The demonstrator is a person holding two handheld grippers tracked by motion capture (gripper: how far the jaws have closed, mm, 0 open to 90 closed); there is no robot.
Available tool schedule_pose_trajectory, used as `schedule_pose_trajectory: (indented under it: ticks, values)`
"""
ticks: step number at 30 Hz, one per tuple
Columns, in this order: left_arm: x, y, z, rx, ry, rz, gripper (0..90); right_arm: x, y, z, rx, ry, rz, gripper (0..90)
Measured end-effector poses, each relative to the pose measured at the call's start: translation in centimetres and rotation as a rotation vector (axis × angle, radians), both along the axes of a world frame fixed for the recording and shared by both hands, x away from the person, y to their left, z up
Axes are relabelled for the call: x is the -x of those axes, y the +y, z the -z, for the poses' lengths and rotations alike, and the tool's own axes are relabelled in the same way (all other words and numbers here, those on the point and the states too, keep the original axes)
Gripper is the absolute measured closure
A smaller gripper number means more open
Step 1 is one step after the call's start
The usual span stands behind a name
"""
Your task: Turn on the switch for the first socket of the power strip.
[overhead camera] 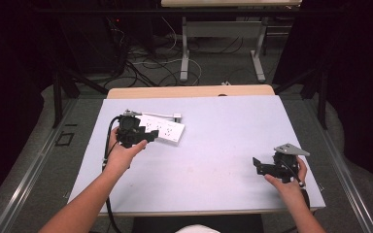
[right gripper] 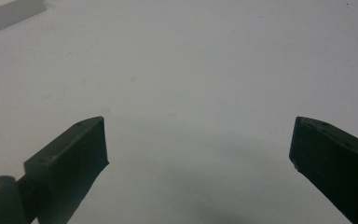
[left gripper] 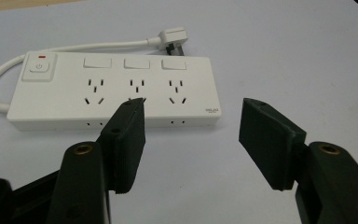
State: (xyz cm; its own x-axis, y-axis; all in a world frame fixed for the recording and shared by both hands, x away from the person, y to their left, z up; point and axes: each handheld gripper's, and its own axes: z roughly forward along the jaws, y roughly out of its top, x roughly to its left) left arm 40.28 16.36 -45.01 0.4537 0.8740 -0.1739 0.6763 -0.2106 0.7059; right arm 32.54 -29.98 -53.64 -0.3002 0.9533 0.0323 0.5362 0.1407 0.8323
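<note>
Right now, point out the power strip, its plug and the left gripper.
power strip (left gripper: 121, 88): left gripper view, on its white top face by the middle sockets.
plug (left gripper: 172, 36): left gripper view, on the white plug body behind the strip.
left gripper (left gripper: 191, 135): left gripper view, midway between its open black jaws.

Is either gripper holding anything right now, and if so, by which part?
Nothing is held. The left gripper hangs open short of the power strip; the right gripper is open over bare table.

- Left gripper (overhead camera: 148, 137): black, boxy, with a black cable trailing.
- Right gripper (overhead camera: 258, 166): black, topped by a grey three-cornered plate.
- Jaws: flat black pads, brass-coloured rivets.
- Forearms bare, no sleeves.
</note>
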Motion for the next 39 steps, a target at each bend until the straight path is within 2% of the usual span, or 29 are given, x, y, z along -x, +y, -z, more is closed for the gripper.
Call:
schedule_pose_trajectory:
  ticks: [7,8,13,14,15,18,19,27,33,39]
  values:
    - [-1.1,0.2,-0.7,0.015,0.022,-0.028,45.8,-0.1,0.0,0.1,0.003,-0.004,-0.002,3.7]
    - [-1.3,0.2,-0.8,0.018,0.033,-0.035,46.6,-0.1,0.0,0.1,0.004,-0.004,-0.003,3.7]
    - [-2.2,0.5,-1.1,0.039,0.038,-0.077,50.4,0.0,0.0,0.1,0.007,-0.001,-0.002,3.9]
    - [-2.4,0.7,-1.3,0.037,0.054,-0.072,51.1,-0.1,0.0,0.1,0.007,-0.001,-0.002,3.9]
    - [-2.6,0.6,-1.3,0.038,0.04,-0.087,52.0,-0.1,0.0,0.1,0.005,-0.003,-0.004,3.9]
    - [-3.1,0.9,-1.7,0.038,0.056,-0.094,54.2,-0.1,0.1,0.1,0.002,0.001,-0.004,4.0]
    - [-3.3,0.9,-1.7,0.038,0.047,-0.099,54.8,-0.1,0.1,0.1,0.002,0.002,-0.004,4.0]
    - [-4.9,1.2,-2.6,0.029,0.069,-0.122,59.2,-0.1,0.0,0.2,0.01,0.001,-0.007,4.2]
    - [-6.0,1.1,-2.7,0.029,0.076,-0.144,62.4,-0.2,0.1,0.2,0.011,0.003,-0.006,4.3]
    - [-6.9,0.8,-2.9,0.017,0.088,-0.142,64.4,-0.2,0.0,0.2,0.014,0.0,-0.01,4.5]
